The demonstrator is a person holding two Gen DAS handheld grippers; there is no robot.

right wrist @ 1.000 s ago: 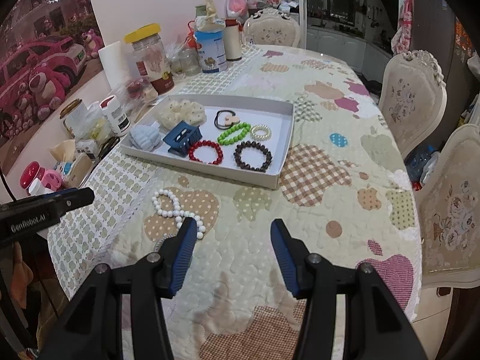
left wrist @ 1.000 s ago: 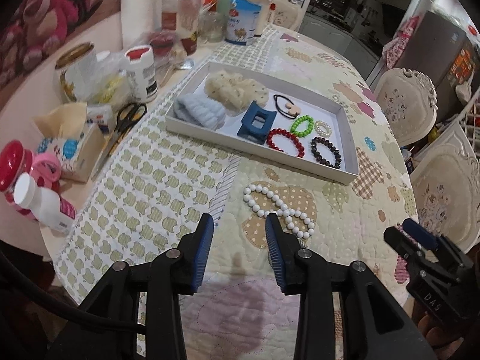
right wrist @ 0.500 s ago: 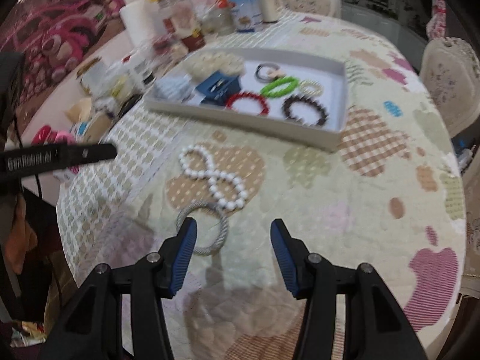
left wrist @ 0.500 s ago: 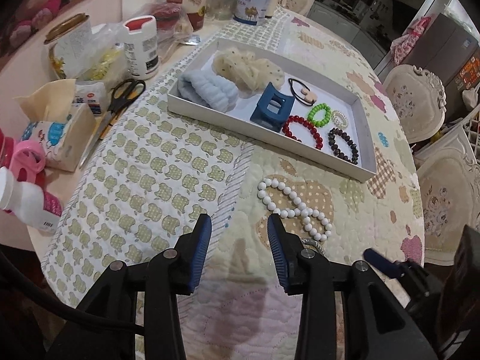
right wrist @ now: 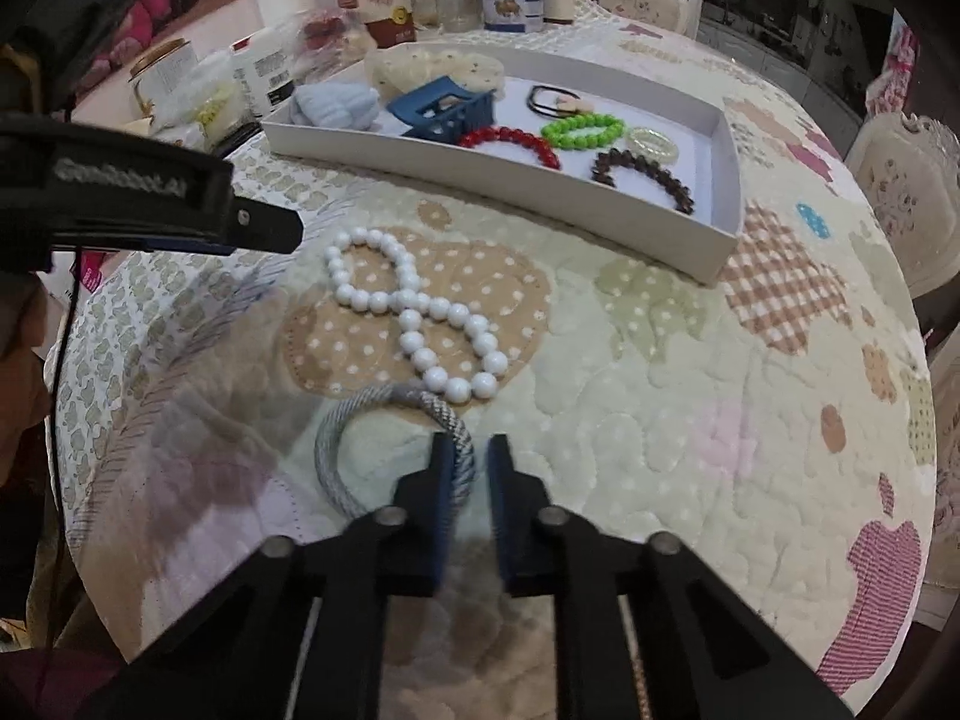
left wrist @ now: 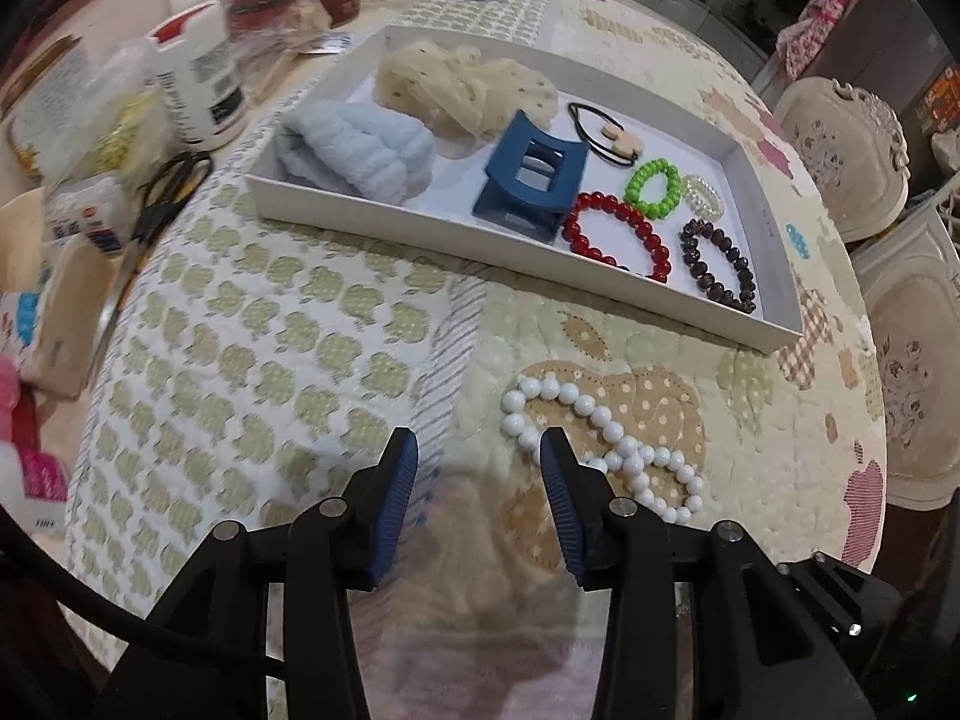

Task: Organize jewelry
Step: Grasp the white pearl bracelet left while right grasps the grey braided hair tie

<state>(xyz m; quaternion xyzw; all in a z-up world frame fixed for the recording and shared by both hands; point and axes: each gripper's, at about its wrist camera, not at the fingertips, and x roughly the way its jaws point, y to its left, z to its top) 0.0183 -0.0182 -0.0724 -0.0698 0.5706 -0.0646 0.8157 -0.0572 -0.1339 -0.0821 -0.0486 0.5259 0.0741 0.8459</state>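
Note:
A white tray (left wrist: 774, 333) (right wrist: 717, 258) holds a blue hair claw (left wrist: 528, 186), scrunchies, and red (left wrist: 618, 234), green (left wrist: 654, 189) and dark (left wrist: 717, 267) bead bracelets. A white bead necklace (left wrist: 606, 450) (right wrist: 414, 315) lies twisted on the quilt in front of the tray. A grey rope ring (right wrist: 348, 450) lies just below it. My right gripper (right wrist: 468, 471) has its jaws nearly closed around the ring's right side, down at the quilt. My left gripper (left wrist: 474, 480) is open and empty, just left of the necklace.
Bottles, jars, a tissue pack and scissors (left wrist: 162, 192) crowd the table's left and far side. Chairs (left wrist: 840, 162) stand at the right. The left gripper's body (right wrist: 144, 198) shows at the left of the right wrist view.
My right gripper has moved down and forward to the grey ring and its jaws have narrowed around it. My left gripper has moved closer to the necklace and tray.

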